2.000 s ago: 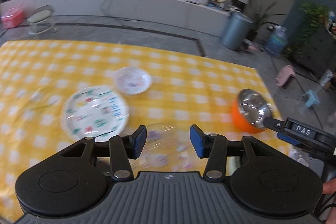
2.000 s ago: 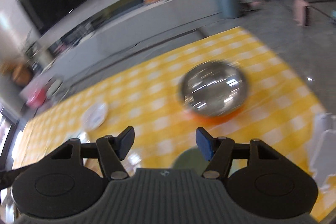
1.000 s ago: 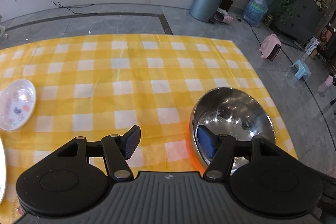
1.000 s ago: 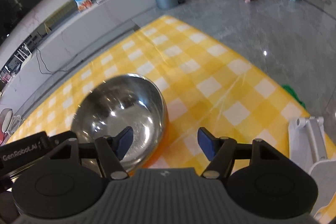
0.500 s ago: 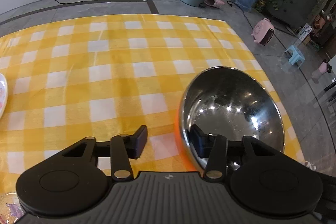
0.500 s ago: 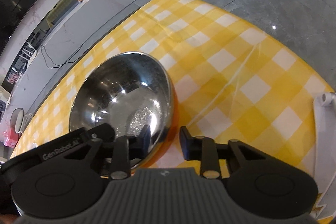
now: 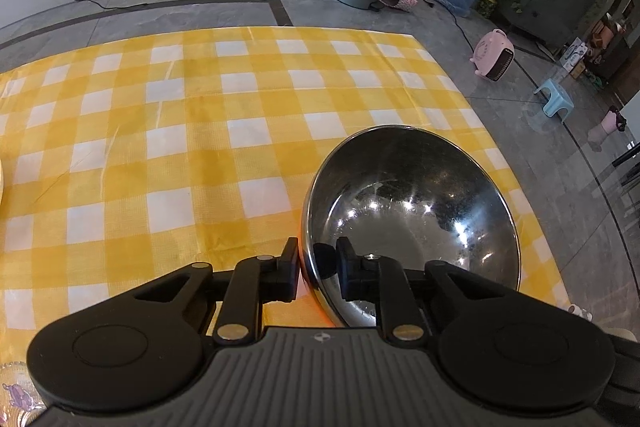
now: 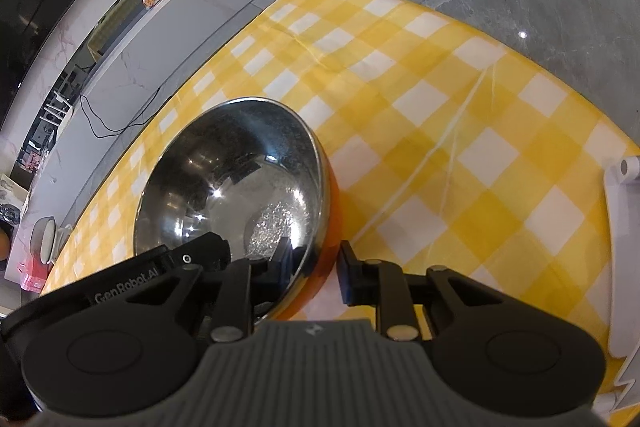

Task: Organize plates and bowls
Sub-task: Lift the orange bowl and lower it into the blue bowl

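So: steel bowl [image 7: 412, 211] sits at surface's [image 7: 168, 131] 4 o'clock corner | left tongs [image 7: 318, 269] closing on near rim, right tongs [image 8: 310, 267] pinching rim too | lift both evenly, keep level

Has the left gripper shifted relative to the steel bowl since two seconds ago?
Yes. The left gripper has moved right across the yellow checked cloth to the steel bowl, its jaws closing astride the near rim.
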The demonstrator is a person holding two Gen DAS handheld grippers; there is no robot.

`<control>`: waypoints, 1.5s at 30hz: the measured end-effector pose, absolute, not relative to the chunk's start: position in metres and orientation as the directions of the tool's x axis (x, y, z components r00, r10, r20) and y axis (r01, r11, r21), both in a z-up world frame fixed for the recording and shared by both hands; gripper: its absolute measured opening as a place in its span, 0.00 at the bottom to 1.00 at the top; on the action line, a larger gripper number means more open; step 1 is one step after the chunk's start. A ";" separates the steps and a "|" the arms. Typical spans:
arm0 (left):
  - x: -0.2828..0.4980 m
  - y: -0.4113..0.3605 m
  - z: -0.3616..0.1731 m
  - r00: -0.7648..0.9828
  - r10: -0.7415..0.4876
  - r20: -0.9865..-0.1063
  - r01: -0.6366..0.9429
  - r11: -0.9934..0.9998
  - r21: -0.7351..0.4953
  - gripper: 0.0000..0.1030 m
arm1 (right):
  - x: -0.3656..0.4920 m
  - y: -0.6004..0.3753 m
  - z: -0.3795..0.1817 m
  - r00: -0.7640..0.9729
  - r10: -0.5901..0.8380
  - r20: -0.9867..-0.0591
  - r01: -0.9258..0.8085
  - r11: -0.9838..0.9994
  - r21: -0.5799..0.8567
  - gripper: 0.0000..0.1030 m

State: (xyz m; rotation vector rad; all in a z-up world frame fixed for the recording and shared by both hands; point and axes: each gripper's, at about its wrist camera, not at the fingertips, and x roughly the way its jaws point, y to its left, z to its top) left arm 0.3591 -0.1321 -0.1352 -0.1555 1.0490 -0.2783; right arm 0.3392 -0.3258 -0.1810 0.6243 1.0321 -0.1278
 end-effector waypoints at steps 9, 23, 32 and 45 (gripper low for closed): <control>0.354 -0.125 -0.127 0.476 -0.294 -0.829 0.121 0.955 -0.269 0.15 | 0.338 -0.328 -0.178 0.521 0.216 -0.826 0.381 0.807 0.451 0.20; 0.312 -0.084 -0.077 0.554 -0.219 -0.803 0.036 0.970 -0.240 0.15 | 0.317 -0.299 -0.137 0.556 0.350 -0.754 0.239 0.802 0.548 0.19; 0.256 -0.022 -0.047 0.586 -0.142 -0.798 -0.088 0.968 -0.236 0.14 | 0.287 -0.243 -0.109 0.517 0.481 -0.708 0.059 0.805 0.591 0.19; 0.166 0.069 -0.014 0.627 -0.049 -0.778 -0.253 0.931 -0.262 0.13 | 0.220 -0.149 -0.074 0.434 0.601 -0.671 -0.195 0.790 0.581 0.20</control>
